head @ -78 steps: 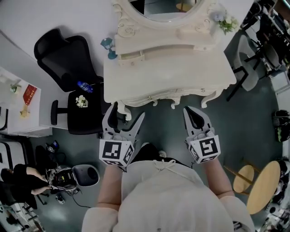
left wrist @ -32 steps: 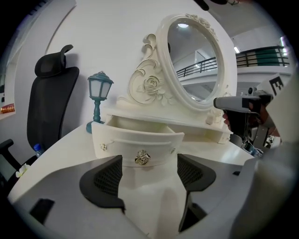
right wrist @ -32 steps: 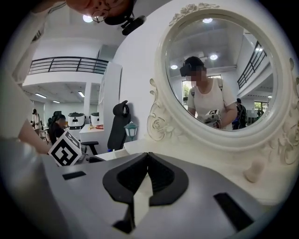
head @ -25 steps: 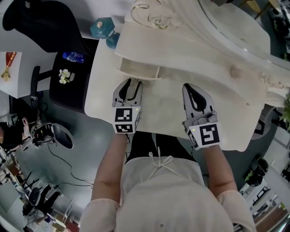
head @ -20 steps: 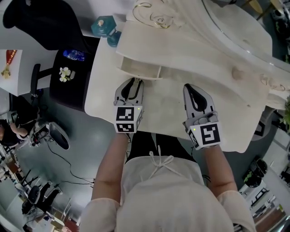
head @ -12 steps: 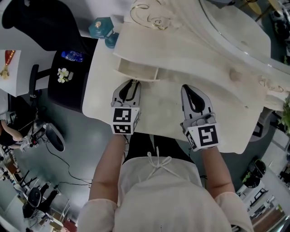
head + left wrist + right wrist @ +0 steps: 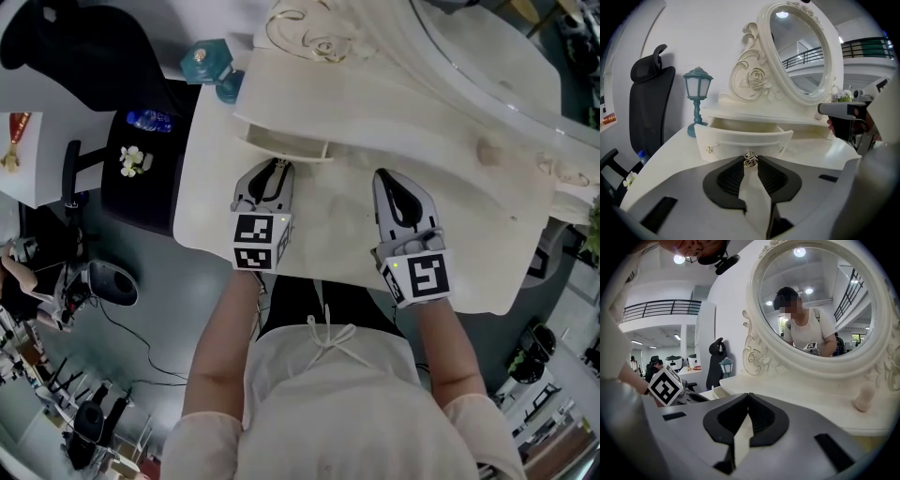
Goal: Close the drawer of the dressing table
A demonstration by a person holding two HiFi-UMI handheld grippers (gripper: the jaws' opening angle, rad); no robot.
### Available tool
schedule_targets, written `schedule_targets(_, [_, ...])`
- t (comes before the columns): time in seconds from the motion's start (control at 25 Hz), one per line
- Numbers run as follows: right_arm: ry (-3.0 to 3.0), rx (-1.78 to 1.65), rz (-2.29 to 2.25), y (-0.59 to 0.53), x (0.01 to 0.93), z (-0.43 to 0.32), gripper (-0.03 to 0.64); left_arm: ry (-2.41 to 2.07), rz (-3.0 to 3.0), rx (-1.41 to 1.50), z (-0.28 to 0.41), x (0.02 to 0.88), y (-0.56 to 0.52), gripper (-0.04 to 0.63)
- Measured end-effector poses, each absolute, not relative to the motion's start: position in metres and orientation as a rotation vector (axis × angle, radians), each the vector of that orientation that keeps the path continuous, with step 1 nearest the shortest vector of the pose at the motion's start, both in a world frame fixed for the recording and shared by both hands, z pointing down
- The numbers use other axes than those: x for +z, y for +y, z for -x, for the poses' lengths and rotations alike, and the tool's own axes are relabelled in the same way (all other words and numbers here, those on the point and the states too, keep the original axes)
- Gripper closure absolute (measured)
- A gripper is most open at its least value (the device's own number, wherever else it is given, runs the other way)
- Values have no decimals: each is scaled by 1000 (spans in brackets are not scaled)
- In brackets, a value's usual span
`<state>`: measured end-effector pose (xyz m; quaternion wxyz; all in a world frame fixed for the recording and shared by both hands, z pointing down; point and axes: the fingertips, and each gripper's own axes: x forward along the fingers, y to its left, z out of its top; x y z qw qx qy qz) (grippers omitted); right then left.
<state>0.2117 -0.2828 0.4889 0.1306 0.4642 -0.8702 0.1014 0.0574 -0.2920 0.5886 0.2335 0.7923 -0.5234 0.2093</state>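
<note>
The cream dressing table (image 7: 347, 230) has a small drawer (image 7: 281, 142) standing pulled out at the left under its shelf. In the left gripper view the drawer's curved front (image 7: 745, 139) is straight ahead, with a small metal knob (image 7: 750, 160) at its middle. My left gripper (image 7: 277, 166) reaches up to that front, and its tips (image 7: 750, 162) pinch the knob. My right gripper (image 7: 391, 176) hovers over the tabletop to the right of the drawer, touching nothing. Its jaws (image 7: 748, 396) are shut and hold nothing.
A teal lantern lamp (image 7: 208, 64) stands at the table's left back corner beside the drawer. The oval mirror (image 7: 801, 51) rises behind the shelf. A black office chair (image 7: 94, 47) with a bottle and flowers on its seat (image 7: 141, 159) stands left of the table.
Three seconds ago both grippers stood open in front of the table's edge. They now lie over the tabletop, the left one at the drawer front with its jaws narrowed onto the knob.
</note>
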Motion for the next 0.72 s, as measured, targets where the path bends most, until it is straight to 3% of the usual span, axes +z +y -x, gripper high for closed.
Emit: schedule_targets(0.72, [-2477,253,-1367,-295,488,-204,609,-1367,-2202,506,-64,588,-330,489])
